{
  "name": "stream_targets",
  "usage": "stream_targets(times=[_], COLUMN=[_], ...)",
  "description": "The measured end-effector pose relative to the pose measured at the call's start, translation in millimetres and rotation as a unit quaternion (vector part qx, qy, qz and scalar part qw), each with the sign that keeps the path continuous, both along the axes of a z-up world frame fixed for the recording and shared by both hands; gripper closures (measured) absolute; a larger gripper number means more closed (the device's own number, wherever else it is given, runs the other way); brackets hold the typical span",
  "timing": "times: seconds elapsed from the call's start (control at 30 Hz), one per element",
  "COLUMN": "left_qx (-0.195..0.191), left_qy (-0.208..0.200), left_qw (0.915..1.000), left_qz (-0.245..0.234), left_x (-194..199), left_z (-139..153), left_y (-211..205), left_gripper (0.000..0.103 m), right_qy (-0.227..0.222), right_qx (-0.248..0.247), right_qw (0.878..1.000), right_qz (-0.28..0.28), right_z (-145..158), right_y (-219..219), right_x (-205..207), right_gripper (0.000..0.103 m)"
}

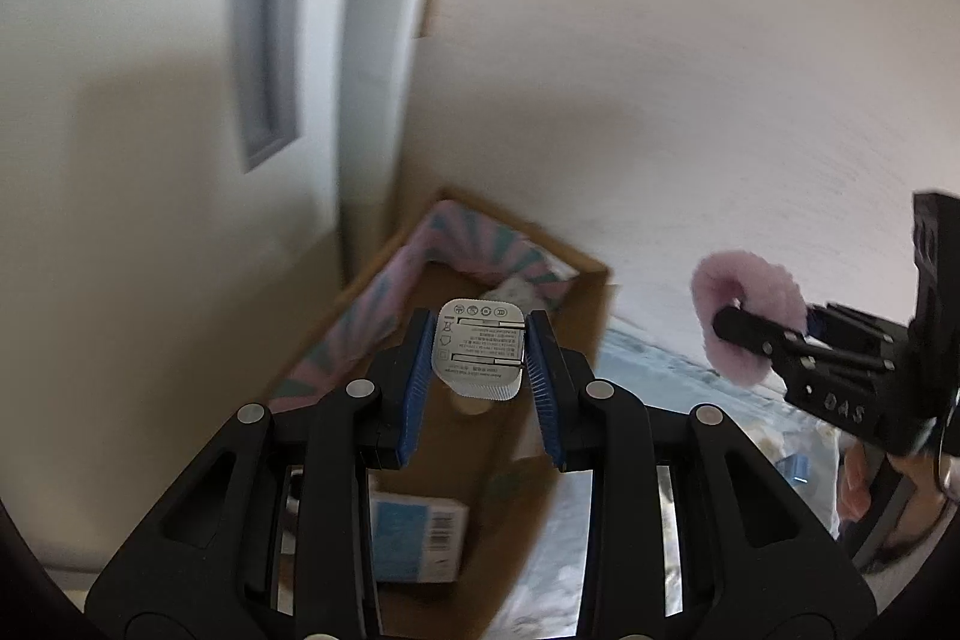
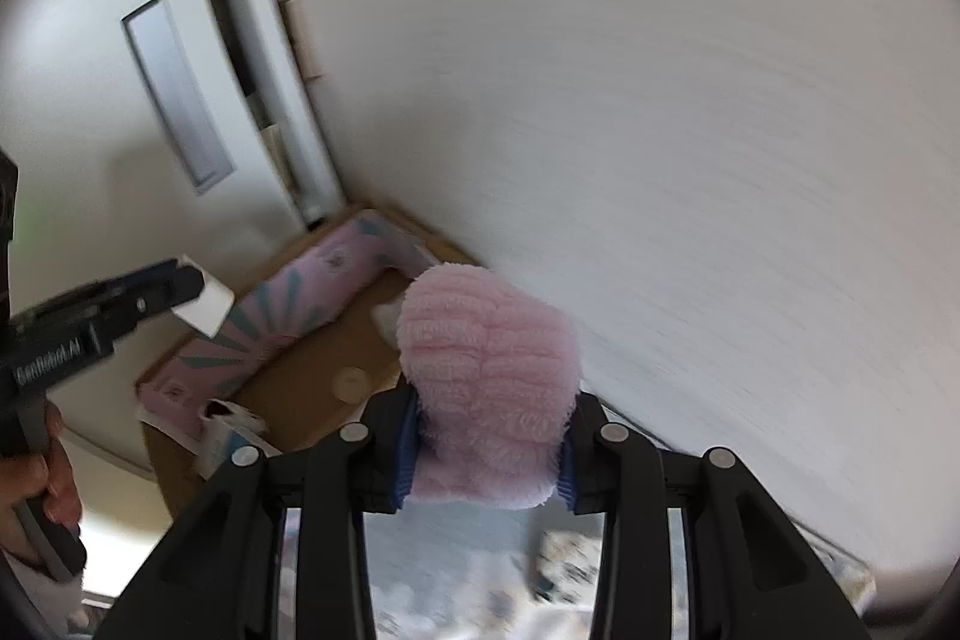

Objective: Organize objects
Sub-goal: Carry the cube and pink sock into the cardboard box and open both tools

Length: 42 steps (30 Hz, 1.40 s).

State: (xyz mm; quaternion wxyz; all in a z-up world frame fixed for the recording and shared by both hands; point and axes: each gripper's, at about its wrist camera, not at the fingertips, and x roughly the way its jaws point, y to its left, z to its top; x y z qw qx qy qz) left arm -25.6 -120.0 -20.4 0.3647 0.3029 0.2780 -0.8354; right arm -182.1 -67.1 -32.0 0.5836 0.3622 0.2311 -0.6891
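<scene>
Left gripper fingers clamp a white charger, held above the cardboard box. Right gripper fingers grip a pink fluffy scrunchie, airborne near the box's right edge.

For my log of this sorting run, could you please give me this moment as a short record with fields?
left gripper: shut on a white charger
right gripper: shut on a fluffy pink scrunchie
cardboard box: open, below both grippers, against the wall
box contents: blue-labelled carton, pink-and-teal liner
image quality: motion blur
</scene>
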Motion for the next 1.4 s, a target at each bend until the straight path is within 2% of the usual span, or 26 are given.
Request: stream_targets(times=[0.3,0.57,0.9,1.0,1.03,1.1,1.13,1.17,1.2,1.4], left_qx=[0.022,0.039,0.047,0.052,0.049,0.044,0.039,0.027,0.023,0.031], left_qy=[-0.003,-0.011,-0.026,-0.019,-0.022,-0.035,-0.041,-0.044,-0.044,-0.044], left_qw=[0.9989,0.9976,0.9967,0.9966,0.9968,0.9971,0.9971,0.9974,0.9977,0.9977], left_qz=[0.041,0.057,0.061,0.061,0.06,0.051,0.05,0.051,0.047,0.042], left_x=[34.9,44.7,47.5,50.2,49.7,45.7,43.7,43.0,41.7,29.0], left_z=[-19.7,-41.7,-47.5,-47.5,-46.2,-44.4,-41.8,-37.8,-33.2,-32.9], left_y=[-10.4,-10.9,-12.9,-14.4,-14.3,-14.6,-14.3,-13.3,-11.4,-10.4], left_gripper=[0.075,0.075,0.075,0.074,0.072,0.044,0.0,0.0,0.0,0.0], right_qy=[-0.033,-0.034,-0.045,-0.046,-0.045,-0.046,-0.043,-0.041,-0.041,-0.047], right_qx=[0.032,0.061,0.073,0.078,0.076,0.067,0.065,0.063,0.06,0.05], right_qw=[0.996,0.99,0.987,0.987,0.988,0.989,0.99,0.991,0.991,0.993], right_qz=[0.076,0.124,0.134,0.131,0.13,0.126,0.118,0.114,0.112,0.1], right_z=[-20.3,-45.2,-50.3,-49.3,-49.2,-48.8,-48.4,-48.0,-47.5,-39.1], right_y=[-64.6,-90.1,-104.4,-104.5,-104.2,-102.4,-102.8,-102.0,-100.6,-96.0], right_x=[36.1,59.6,66.0,64.2,63.9,63.0,62.0,61.2,61.4,57.6], right_gripper=[0.07,0.07,0.07,0.069,0.062,0.048,0.023,0.012,0.009,0.009])
